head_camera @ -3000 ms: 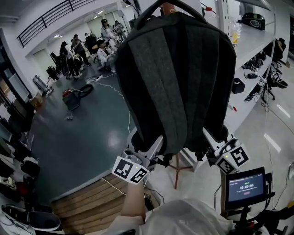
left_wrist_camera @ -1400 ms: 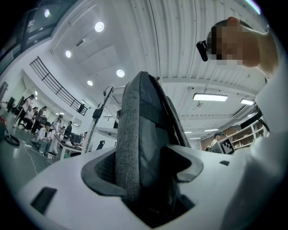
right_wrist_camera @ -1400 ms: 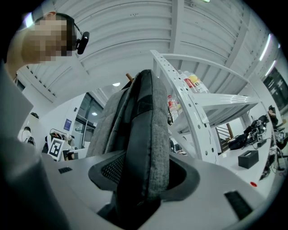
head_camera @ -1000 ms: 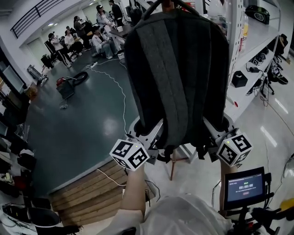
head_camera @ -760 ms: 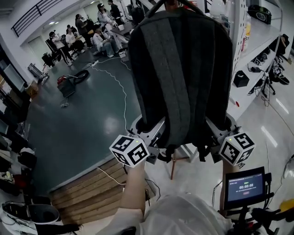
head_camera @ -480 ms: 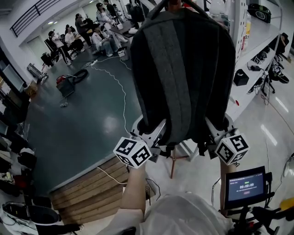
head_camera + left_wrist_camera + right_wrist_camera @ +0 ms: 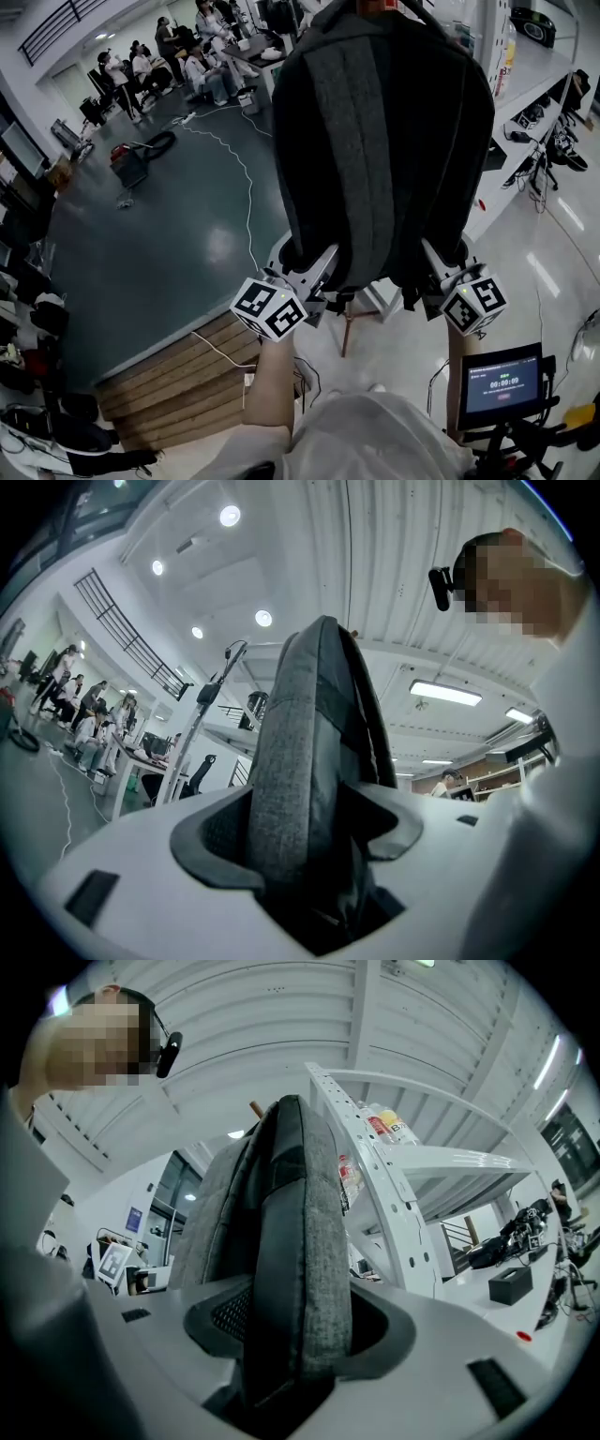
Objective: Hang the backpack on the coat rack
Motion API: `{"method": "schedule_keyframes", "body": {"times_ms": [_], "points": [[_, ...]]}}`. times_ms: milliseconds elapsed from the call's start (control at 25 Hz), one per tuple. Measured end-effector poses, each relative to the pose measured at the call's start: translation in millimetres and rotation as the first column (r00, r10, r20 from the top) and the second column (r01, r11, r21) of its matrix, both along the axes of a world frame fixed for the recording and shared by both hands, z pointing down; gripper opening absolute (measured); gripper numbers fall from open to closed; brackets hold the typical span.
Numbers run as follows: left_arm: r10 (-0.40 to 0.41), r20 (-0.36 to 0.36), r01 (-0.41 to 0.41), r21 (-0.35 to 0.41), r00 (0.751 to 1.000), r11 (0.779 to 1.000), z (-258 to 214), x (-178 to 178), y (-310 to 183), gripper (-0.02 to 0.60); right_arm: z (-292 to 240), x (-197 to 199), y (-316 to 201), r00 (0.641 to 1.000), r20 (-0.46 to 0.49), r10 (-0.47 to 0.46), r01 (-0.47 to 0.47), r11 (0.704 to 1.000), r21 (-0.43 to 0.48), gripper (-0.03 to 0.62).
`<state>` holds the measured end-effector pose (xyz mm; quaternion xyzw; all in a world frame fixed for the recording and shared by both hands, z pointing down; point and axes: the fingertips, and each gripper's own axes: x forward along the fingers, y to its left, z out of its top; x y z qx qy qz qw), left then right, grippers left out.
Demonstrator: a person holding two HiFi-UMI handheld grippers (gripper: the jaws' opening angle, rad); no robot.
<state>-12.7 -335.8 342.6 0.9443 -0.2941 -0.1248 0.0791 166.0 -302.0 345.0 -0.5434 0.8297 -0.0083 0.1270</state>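
A dark grey backpack (image 7: 384, 141) hangs upright in the head view, straps toward me, its top handle at the frame's upper edge by the coat rack's wooden top (image 7: 373, 5). My left gripper (image 7: 311, 272) is shut on the bag's lower left corner, and my right gripper (image 7: 434, 267) is shut on its lower right corner. In the left gripper view grey backpack fabric (image 7: 300, 752) fills the jaws. The right gripper view shows the backpack edge (image 7: 295, 1241) clamped, with a wooden peg (image 7: 255, 1108) behind its top. Whether the handle sits on a peg is hidden.
The rack's wooden pole (image 7: 349, 328) stands below the bag. White shelving (image 7: 525, 84) with items runs along the right. A timer screen (image 7: 502, 380) sits at lower right, wooden steps (image 7: 178, 375) at lower left. Several people (image 7: 187, 56) sit at desks far off.
The backpack and both grippers have shifted slightly right and upward, the bag's top now touching the frame's upper edge. Both grippers stay clamped on the bottom corners.
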Motion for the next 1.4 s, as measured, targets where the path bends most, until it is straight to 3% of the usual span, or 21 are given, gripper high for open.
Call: {"method": "schedule_keyframes", "body": {"times_ms": [280,440,640,720,880,1120,1240,1400], "points": [[-0.058,-0.003,0.058,0.047,0.998,0.997,-3.0,-4.4,10.5,0.307,-4.1,0.4,9.0,0.999,-0.024,-0.029,0.029,0.999,0.013,0.230],[-0.087,0.056,0.081,0.104,0.995,0.991,-11.2,-8.1,26.4,0.305,-10.9,-1.3,22.7,0.998,-0.047,-0.037,0.039,0.999,0.033,0.232],[-0.088,0.085,0.079,0.101,0.992,0.992,-16.3,-15.8,42.0,0.307,-29.1,-3.5,46.8,0.998,-0.055,-0.041,0.046,0.995,0.086,0.235],[-0.093,0.088,0.083,0.104,0.992,0.991,-17.8,-17.4,45.5,0.307,-38.7,0.1,57.1,0.998,-0.021,-0.052,0.054,0.991,0.120,0.242],[-0.124,0.103,0.110,0.133,0.987,0.985,-19.5,-18.4,42.2,0.313,-70.8,29.9,82.0,0.984,0.160,-0.074,0.032,0.967,0.252,0.253],[-0.193,0.033,0.184,0.184,0.981,0.966,-38.1,-39.9,44.5,0.313,-96.5,3.4,99.9,0.987,0.062,-0.146,0.120,0.942,0.313,0.250],[-0.223,0.033,0.208,0.246,0.974,0.947,-53.5,-47.6,53.7,0.313,-92.1,-26.8,99.1,0.975,0.013,-0.223,0.210,0.933,0.291,0.250],[-0.241,0.039,0.217,0.312,0.970,0.925,-65.9,-50.4,82.2,0.310,-82.2,-59.6,100.0,0.965,-0.016,-0.262,0.257,0.931,0.261,0.250]]}}
